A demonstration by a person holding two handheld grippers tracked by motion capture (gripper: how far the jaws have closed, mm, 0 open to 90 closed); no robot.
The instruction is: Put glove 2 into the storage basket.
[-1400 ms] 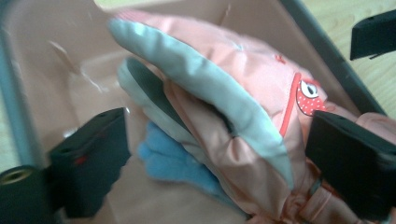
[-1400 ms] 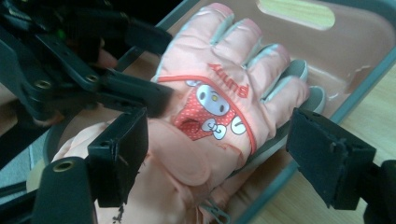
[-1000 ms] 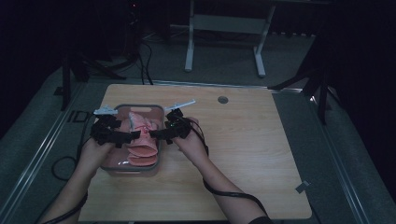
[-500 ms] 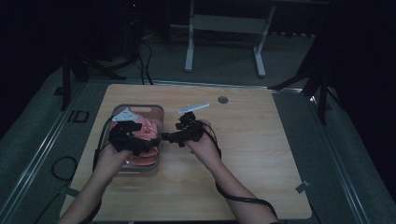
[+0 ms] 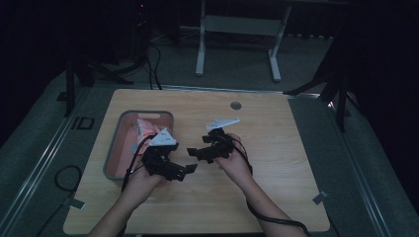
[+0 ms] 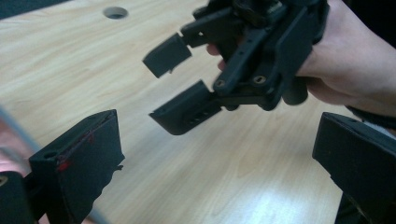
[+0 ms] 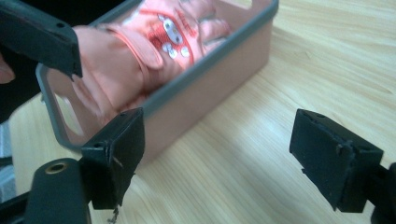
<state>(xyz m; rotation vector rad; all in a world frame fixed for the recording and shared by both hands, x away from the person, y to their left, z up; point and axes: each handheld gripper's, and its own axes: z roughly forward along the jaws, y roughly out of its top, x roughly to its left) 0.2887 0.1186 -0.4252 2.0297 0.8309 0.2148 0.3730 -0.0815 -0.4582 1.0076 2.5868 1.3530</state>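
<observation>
Both grippers, left gripper (image 5: 190, 169) and right gripper (image 5: 191, 150), are now withdrawing open-jawed and empty from the pink grey-rimmed plastic bin (image 5: 114, 148), leaving the pink printed cloth (image 7: 154, 42) inside.

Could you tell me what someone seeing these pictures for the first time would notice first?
Most striking is the pink bin at the left of the wooden table, stuffed with a pink garment bearing a cartoon print. Just right of it, the left gripper and right gripper face each other above bare wood, both with jaws wide apart and empty.
</observation>
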